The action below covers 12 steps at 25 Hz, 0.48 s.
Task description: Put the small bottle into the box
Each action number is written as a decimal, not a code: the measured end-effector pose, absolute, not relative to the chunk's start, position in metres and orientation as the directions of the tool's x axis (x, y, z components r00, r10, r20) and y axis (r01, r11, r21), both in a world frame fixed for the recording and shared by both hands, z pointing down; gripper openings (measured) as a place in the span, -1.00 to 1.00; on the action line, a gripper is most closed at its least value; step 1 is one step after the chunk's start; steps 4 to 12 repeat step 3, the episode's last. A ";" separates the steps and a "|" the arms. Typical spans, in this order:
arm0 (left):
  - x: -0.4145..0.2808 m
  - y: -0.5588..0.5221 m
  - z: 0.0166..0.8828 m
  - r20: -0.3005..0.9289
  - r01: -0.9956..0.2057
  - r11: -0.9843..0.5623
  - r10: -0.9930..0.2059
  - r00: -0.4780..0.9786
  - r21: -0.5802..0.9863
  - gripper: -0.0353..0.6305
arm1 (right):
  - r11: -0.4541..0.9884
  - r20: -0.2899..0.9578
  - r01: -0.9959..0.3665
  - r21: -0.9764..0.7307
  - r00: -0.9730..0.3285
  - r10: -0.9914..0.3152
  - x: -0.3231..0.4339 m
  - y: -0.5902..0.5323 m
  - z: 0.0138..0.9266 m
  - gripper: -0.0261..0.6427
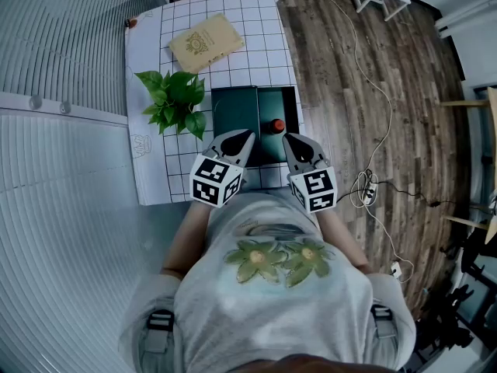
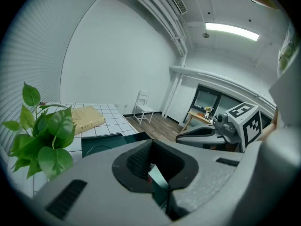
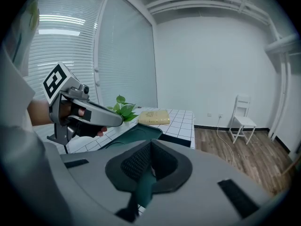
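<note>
Left gripper (image 1: 247,136) closed and empty, right gripper (image 1: 287,138) closed and empty, both at near tabletop (image 1: 256,22) edge, small bottle (image 1: 277,125) inside green box (image 1: 233,103)

The box (image 1: 242,119) sits at the tabletop's (image 1: 264,22) near edge, with a bottle (image 1: 277,125) at its right side and a plant (image 1: 177,99) just left.
</note>
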<state>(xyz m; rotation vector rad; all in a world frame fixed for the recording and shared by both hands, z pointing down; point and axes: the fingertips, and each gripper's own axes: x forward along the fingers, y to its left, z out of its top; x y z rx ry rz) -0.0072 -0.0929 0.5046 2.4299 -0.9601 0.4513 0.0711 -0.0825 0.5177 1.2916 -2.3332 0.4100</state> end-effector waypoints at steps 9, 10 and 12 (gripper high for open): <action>-0.007 -0.092 0.506 0.466 -0.706 -0.635 -0.545 0.697 0.314 -0.88 | 0.519 0.510 -0.853 -0.046 -0.467 -0.722 0.072 -0.082 0.519 -0.90; -0.007 -0.092 0.506 0.466 -0.706 -0.635 -0.545 0.697 0.314 -0.88 | 0.519 0.510 -0.853 -0.046 -0.467 -0.722 0.072 -0.082 0.519 -0.90; -0.007 -0.092 0.506 0.466 -0.706 -0.635 -0.545 0.697 0.314 -0.88 | 0.519 0.510 -0.853 -0.046 -0.467 -0.722 0.072 -0.082 0.519 -0.90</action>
